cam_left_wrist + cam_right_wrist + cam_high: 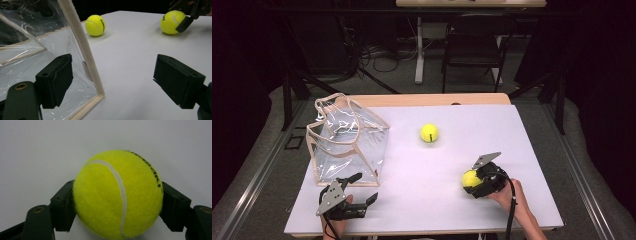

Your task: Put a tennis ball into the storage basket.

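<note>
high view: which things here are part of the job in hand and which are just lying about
In the job:
- tennis ball gripped by the right claw
- second tennis ball loose on the table
- clear bag, standing by the open left claw

Lying about:
- folding chair behind the table
- floor cables

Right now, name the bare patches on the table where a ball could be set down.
Free: the far right stretch of the white table beyond the loose tennis ball, and the middle between the left gripper and the held ball. Crowded: the left side, taken by the clear bag.
</note>
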Tool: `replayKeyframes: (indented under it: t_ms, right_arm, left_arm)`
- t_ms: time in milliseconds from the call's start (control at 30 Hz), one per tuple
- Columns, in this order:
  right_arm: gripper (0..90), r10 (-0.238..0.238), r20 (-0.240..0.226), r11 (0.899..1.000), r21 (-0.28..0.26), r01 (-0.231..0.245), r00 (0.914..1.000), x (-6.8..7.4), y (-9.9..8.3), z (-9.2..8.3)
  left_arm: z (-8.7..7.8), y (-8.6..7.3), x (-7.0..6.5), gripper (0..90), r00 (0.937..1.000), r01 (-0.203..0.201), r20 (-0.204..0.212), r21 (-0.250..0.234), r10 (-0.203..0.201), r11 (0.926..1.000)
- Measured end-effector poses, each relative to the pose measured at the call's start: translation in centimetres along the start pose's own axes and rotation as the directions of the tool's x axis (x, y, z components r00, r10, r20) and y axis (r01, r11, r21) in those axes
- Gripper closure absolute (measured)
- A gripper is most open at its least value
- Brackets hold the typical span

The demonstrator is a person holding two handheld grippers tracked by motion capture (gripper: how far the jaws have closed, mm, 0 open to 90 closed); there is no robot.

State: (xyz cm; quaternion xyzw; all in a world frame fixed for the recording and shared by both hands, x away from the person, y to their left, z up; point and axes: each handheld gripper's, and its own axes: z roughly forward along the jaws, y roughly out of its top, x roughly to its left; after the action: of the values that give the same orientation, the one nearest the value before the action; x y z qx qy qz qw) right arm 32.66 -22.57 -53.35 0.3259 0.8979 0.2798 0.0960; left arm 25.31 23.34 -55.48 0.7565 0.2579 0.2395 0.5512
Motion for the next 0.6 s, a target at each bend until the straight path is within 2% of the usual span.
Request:
replayKeyframes:
  t_ms: [133,600]
  right_arm:
    - [25.7,0.013,-0.001,1.000,-0.019,-0.013,0.9999,-0.2,0.0,-0.5]
    - [25.9,-0.004,0.004,0.999,-0.046,0.005,1.0000,0.1,0.5,-1.4]
  left_arm:
    - [-0.2,0.1,0.0,15.7,1.0000,-0.001,-0.002,-0.010,0.001,0.9999]
    - [-0.2,0.1,-0.1,15.6,1.0000,-0.004,-0.001,-0.010,0.004,0.9999]
